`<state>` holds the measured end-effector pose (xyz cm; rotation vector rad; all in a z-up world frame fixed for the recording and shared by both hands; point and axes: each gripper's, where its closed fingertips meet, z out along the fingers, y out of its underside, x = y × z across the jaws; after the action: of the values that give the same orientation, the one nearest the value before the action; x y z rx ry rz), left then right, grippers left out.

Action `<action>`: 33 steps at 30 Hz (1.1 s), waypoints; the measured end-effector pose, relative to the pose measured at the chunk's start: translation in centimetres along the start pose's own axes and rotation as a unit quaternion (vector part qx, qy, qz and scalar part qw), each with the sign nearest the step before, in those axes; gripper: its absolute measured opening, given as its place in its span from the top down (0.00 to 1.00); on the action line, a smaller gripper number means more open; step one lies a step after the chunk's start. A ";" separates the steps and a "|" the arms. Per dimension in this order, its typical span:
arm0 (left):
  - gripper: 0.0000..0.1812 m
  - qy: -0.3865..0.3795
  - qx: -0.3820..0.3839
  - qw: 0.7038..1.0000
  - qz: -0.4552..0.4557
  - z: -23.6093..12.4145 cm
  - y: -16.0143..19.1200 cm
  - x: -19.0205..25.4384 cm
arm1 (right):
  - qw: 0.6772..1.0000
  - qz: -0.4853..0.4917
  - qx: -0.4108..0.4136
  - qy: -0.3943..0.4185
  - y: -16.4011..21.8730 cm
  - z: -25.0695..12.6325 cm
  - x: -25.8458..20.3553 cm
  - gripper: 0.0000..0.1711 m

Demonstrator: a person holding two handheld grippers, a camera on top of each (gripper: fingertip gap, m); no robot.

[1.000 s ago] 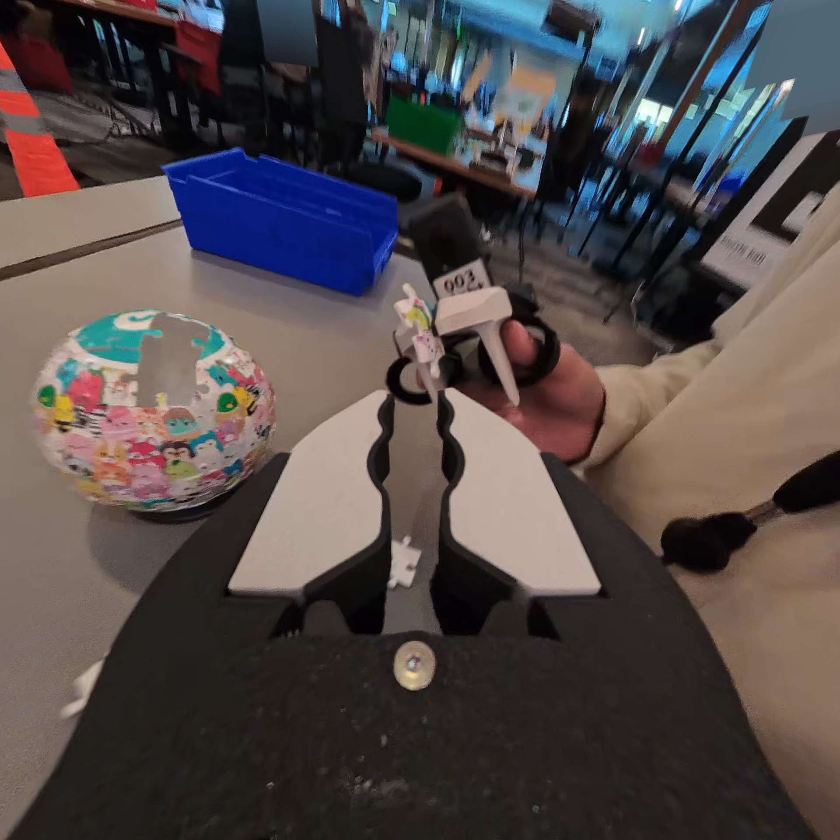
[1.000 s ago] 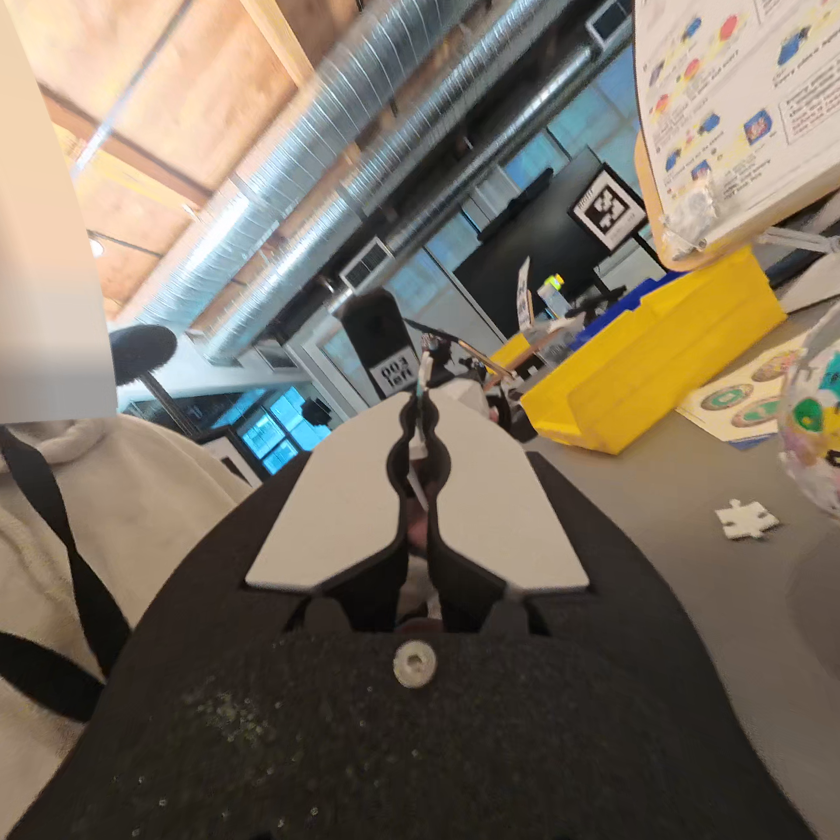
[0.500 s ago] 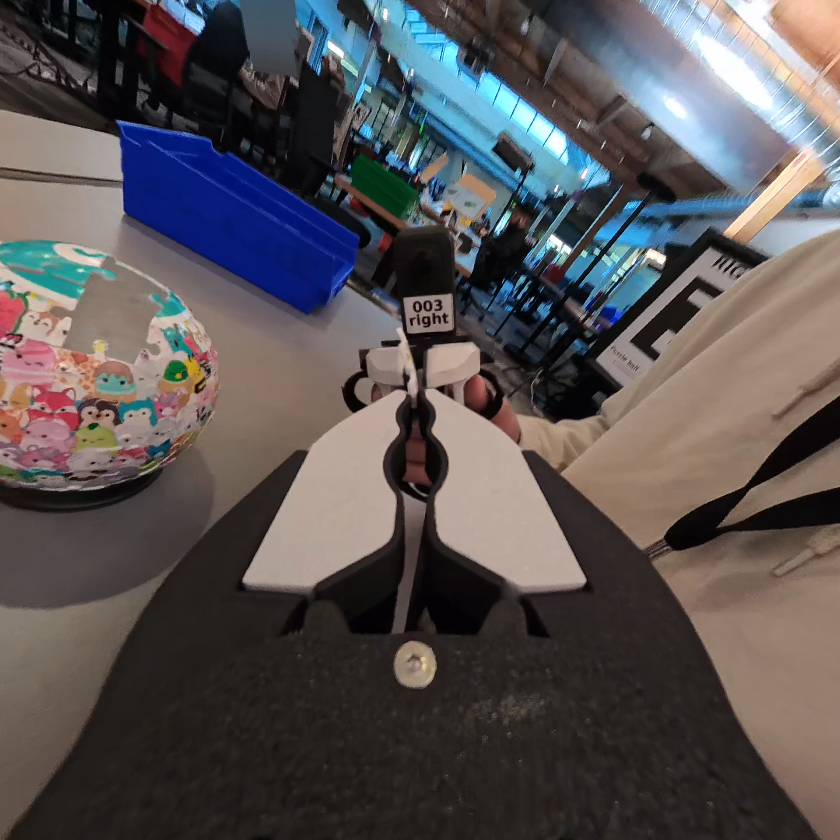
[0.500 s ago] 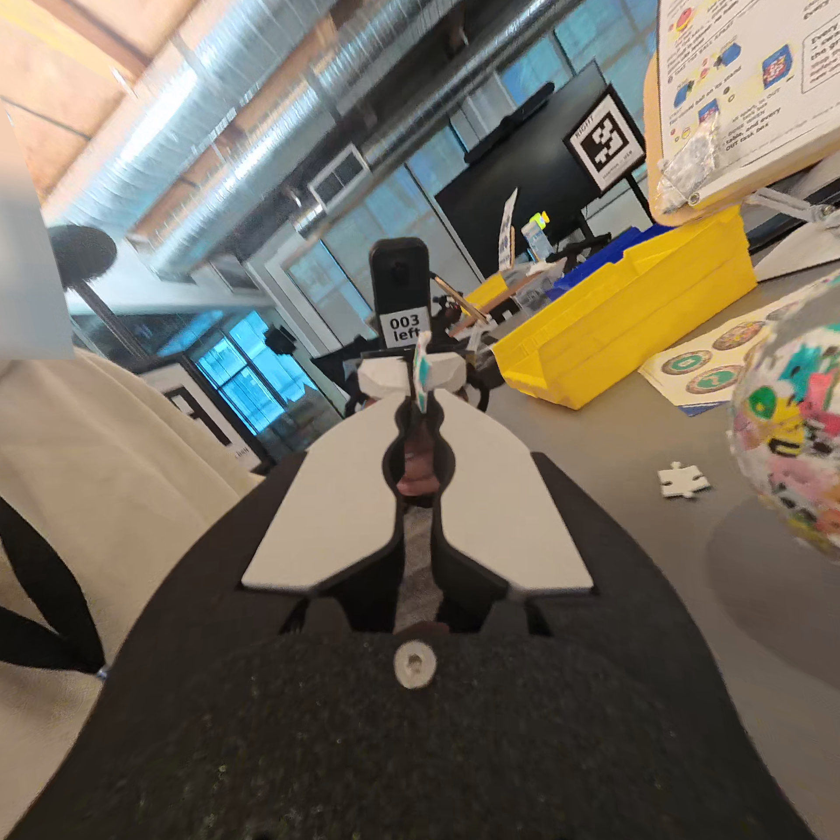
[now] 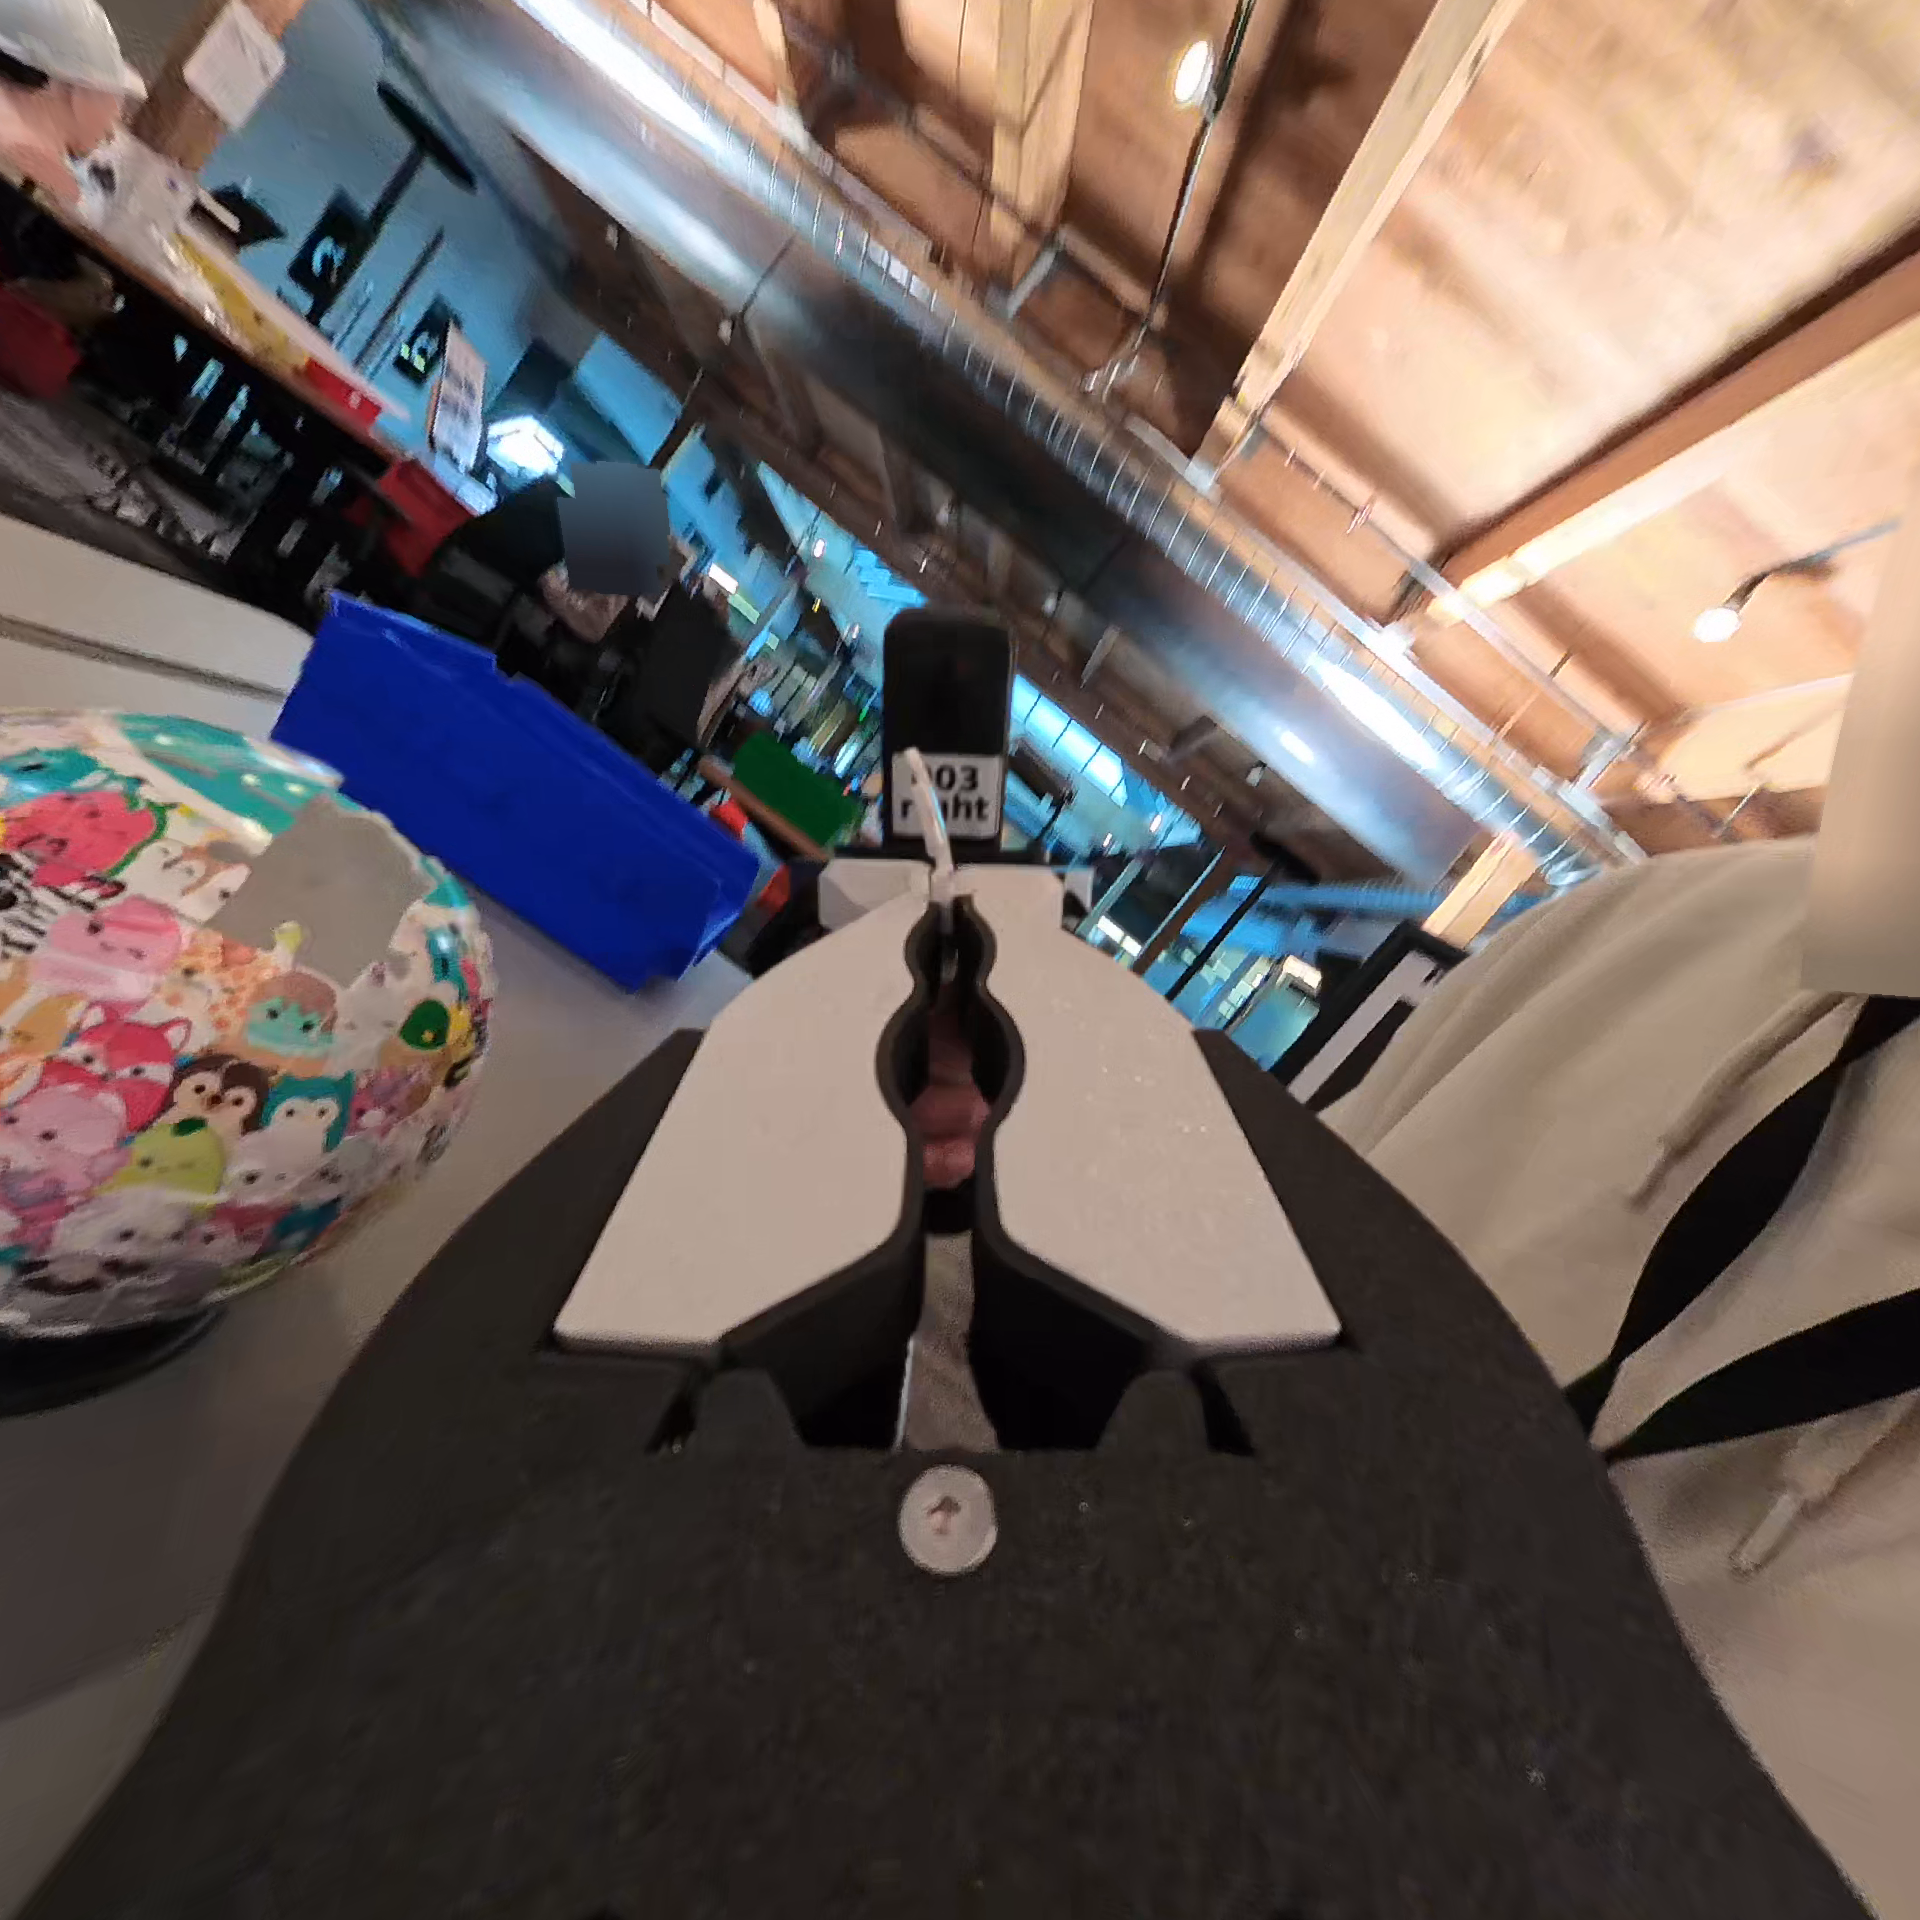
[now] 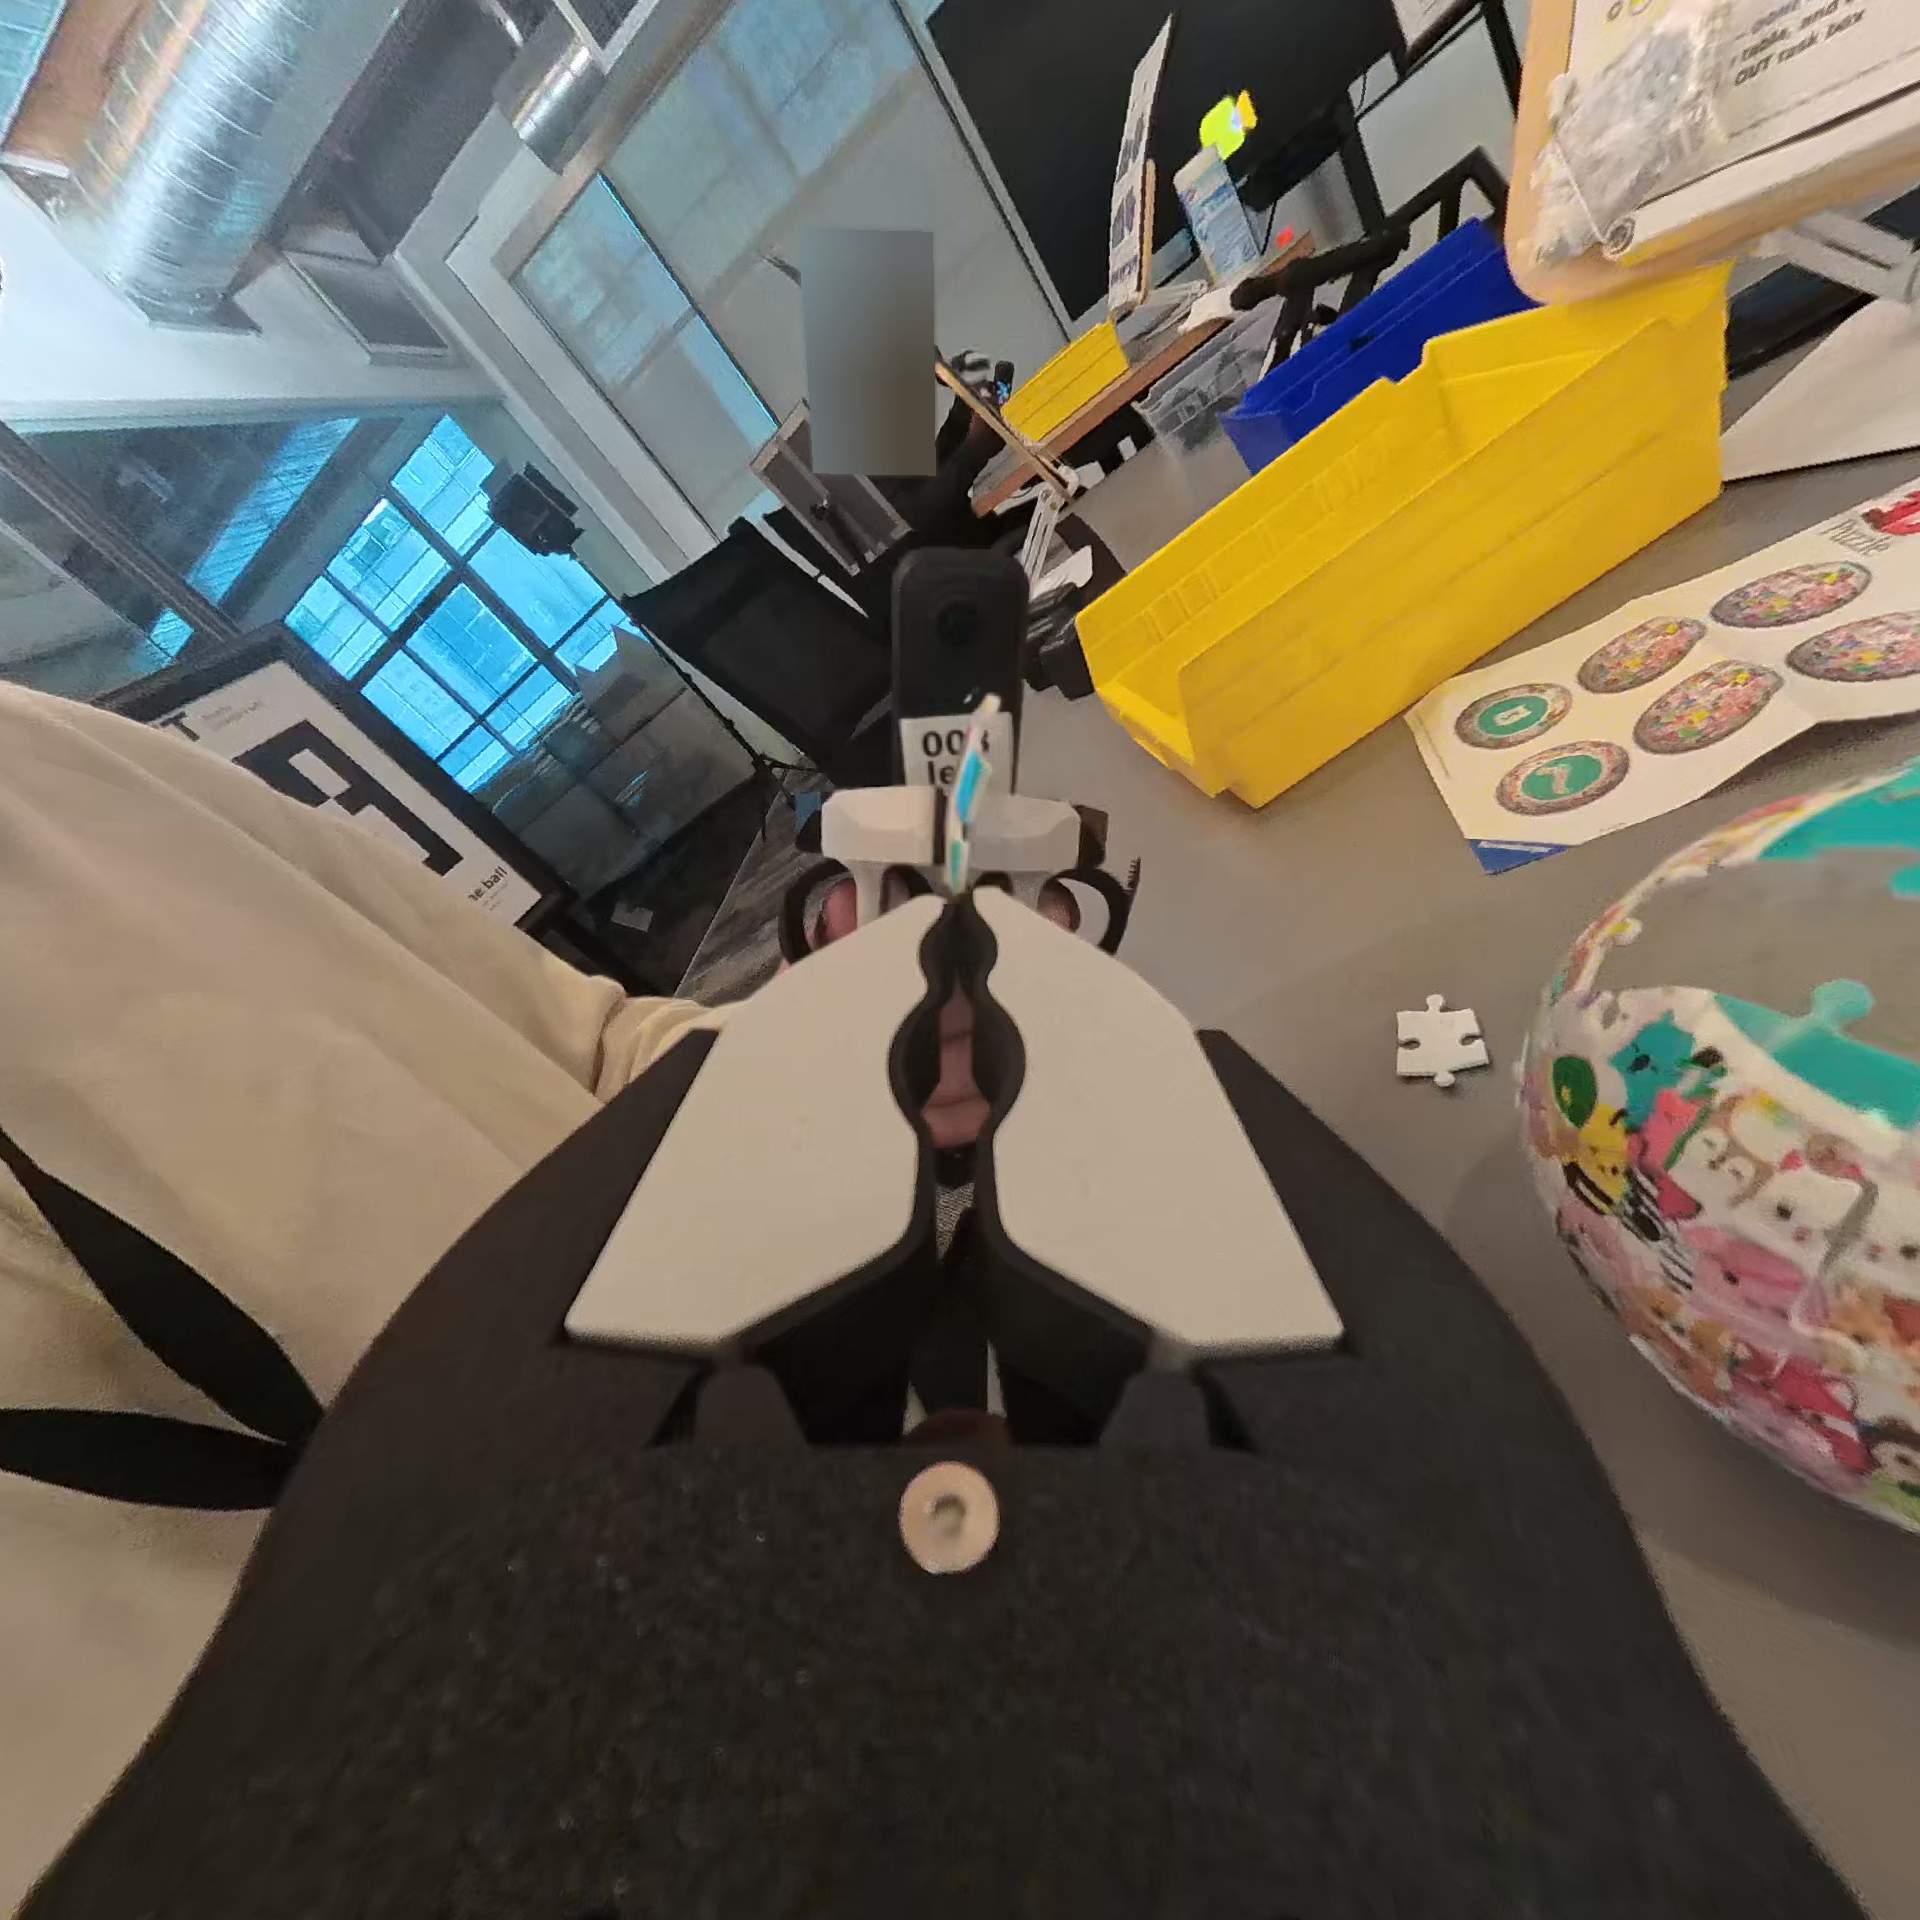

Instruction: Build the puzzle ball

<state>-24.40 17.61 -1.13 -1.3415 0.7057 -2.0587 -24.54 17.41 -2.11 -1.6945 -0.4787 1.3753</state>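
Note:
The puzzle ball is a sphere covered in colourful cartoon animals. It sits on a dark stand at the left of the left wrist view, with a grey gap near its top. It also shows at the right in the right wrist view. My two grippers face each other, tip to tip, above the table. My left gripper is shut on a thin puzzle piece that sticks up edge-on. My right gripper is shut on the same teal and white piece.
A loose white puzzle piece lies on the grey table beside the ball. A blue bin stands behind the ball. A yellow bin and a printed instruction sheet lie farther back. The person's cream sleeve is close by. Left and right tips are no more than a few centimetres apart.
My left gripper has closed from open onto the piece that the right gripper held. Both grippers have come together tip to tip and tilted, and the left one now points higher.

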 end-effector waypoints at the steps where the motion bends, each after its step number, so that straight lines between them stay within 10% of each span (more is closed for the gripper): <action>1: 0.99 0.008 0.017 1.000 -0.010 0.0 -0.3 0.0 | 1.000 0.004 0.006 -0.002 -0.3 0.1 0.0 1.00; 33: 0.98 0.014 0.056 0.998 -0.037 -0.3 0.0 -1.7 | 0.997 0.072 -0.006 -0.007 -0.9 0.9 1.5 0.99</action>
<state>-24.13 18.82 -2.33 -1.2962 0.5521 -2.1465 -24.64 19.40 -2.27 -1.7579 -0.3792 1.4895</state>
